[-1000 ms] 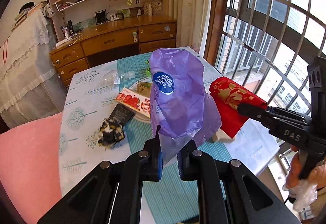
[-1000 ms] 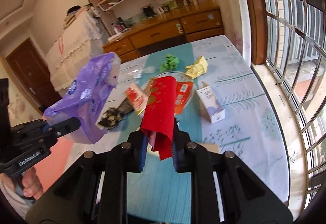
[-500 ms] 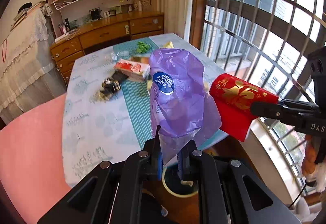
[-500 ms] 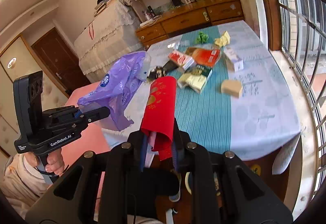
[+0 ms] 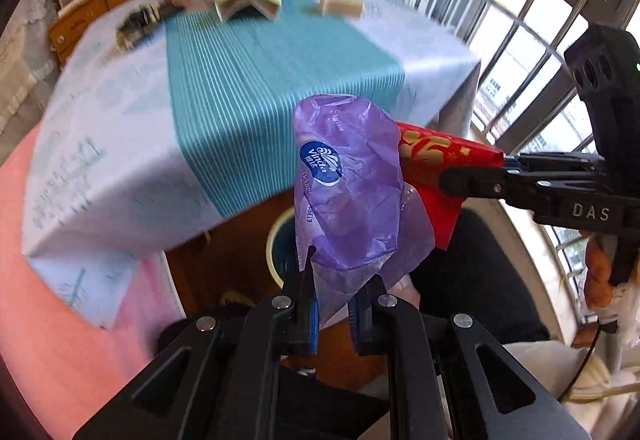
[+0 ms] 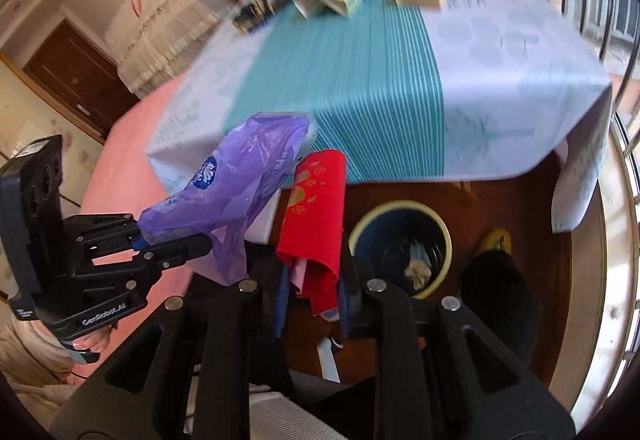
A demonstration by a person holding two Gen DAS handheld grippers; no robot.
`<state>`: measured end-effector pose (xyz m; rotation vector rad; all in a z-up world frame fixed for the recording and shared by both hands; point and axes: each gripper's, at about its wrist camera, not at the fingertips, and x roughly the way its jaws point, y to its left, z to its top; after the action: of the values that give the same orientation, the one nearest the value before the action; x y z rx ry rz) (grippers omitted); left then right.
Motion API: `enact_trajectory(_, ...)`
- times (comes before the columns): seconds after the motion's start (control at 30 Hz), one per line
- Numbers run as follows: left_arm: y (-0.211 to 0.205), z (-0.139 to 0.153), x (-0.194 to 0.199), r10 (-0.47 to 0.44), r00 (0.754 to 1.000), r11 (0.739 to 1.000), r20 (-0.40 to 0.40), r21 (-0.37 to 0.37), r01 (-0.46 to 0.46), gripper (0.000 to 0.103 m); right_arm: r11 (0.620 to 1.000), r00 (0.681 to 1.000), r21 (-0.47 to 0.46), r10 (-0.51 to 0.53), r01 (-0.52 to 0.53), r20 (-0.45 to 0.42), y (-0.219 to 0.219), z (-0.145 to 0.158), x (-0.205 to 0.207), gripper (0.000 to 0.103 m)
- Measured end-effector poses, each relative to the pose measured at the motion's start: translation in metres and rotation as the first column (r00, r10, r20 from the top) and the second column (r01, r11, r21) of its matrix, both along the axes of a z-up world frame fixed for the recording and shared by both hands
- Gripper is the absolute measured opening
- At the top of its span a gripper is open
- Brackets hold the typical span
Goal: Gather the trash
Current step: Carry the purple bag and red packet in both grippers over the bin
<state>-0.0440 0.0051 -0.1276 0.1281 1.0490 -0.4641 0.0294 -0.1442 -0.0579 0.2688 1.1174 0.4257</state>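
In the right wrist view, the left gripper (image 6: 176, 240) at the left edge is clamped on a purple bag (image 6: 236, 180). In the middle, the right gripper (image 6: 312, 296) is clamped on a red packet (image 6: 316, 216) that stands upright. The bin (image 6: 400, 248) sits on the floor, lower right of both and nearer the right gripper.

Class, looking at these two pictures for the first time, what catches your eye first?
A crumpled purple plastic bag pinched by the left gripper, with a red envelope clamped in the right gripper beside it. On the floor below sits a cream-rimmed bin by the striped tablecloth.
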Motion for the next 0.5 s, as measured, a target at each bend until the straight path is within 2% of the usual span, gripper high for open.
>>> enact_trajectory(0.1,-0.006,-0.039,0.007,-0.016,0.997,0.999,-0.076,0.034,0.019,0.011,0.999,0.996,-0.033,-0.009,0.006,-0.091,0.002,-0.043,0.012,0.017)
enact_trajectory(0.3,-0.025,-0.108,0.027,-0.012,0.986,0.994,-0.167,0.105,0.03,0.011,0.996,0.97,-0.079,-0.046,0.028,-0.238,0.005,-0.135,0.04,0.017)
enact_trajectory(0.4,-0.035,-0.14,0.042,0.002,0.976,0.992,-0.22,0.124,0.026,0.011,0.995,0.954,-0.093,-0.064,0.039,-0.292,0.009,-0.179,0.052,0.017)
enact_trajectory(0.5,-0.041,-0.168,0.055,0.022,0.973,0.985,-0.231,0.169,0.018,0.011,0.993,0.948,-0.108,-0.085,0.054,-0.308,0.013,-0.213,0.061,0.017)
